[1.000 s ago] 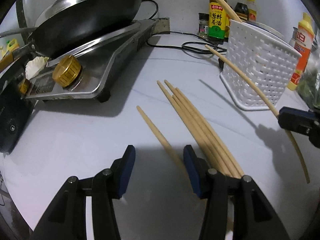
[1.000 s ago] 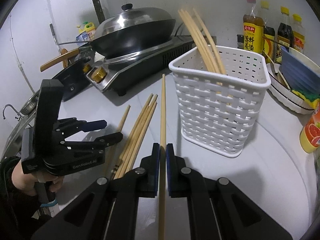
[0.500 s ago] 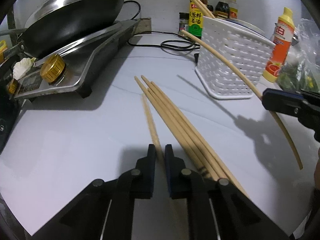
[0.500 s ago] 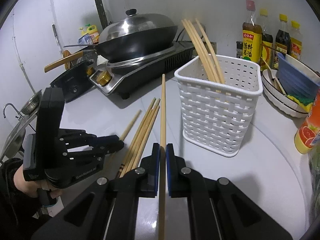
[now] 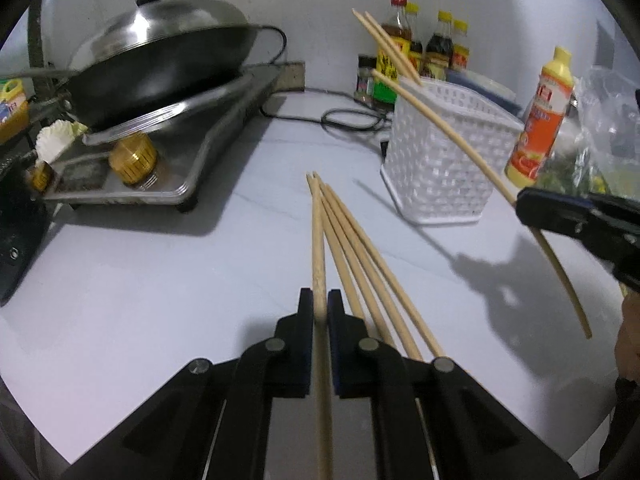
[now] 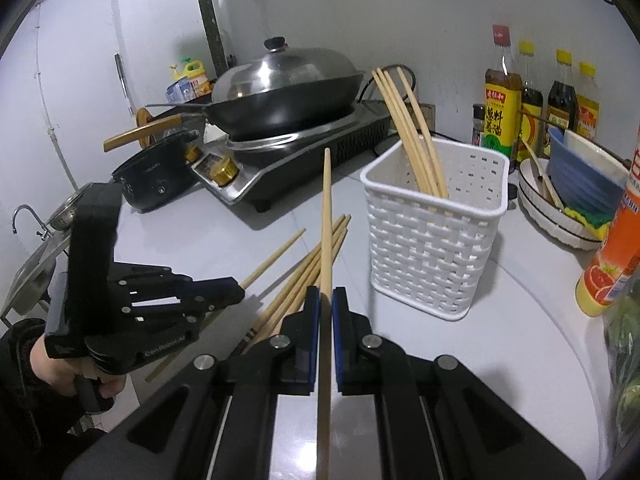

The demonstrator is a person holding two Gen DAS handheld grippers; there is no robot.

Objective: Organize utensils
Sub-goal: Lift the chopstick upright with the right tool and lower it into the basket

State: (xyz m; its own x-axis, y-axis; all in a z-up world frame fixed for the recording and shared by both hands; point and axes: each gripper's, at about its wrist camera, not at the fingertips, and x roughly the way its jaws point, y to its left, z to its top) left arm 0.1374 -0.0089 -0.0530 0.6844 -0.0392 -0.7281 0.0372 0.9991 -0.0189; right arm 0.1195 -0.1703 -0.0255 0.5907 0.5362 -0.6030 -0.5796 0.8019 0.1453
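Note:
My left gripper (image 5: 319, 305) is shut on a wooden chopstick (image 5: 318, 240) that points forward just above the counter. Several more chopsticks (image 5: 360, 256) lie on the white counter to its right. My right gripper (image 6: 326, 304) is shut on another chopstick (image 6: 327, 216) and holds it in the air, left of the white basket (image 6: 432, 240). Several chopsticks (image 6: 412, 140) stand in that basket. In the left wrist view the right gripper (image 5: 576, 216) and its chopstick (image 5: 452, 132) are in front of the basket (image 5: 440, 168).
A wok with a lid (image 6: 280, 88) sits on a stove (image 6: 304, 160) at the back left. Sauce bottles (image 6: 536, 96), a bowl stack (image 6: 568, 196) and an orange bottle (image 6: 612, 264) stand to the right. A black cable (image 5: 344, 116) runs behind the basket.
My left gripper has closed on a chopstick from the counter and lifted it slightly. My right gripper has raised its chopstick higher beside the basket.

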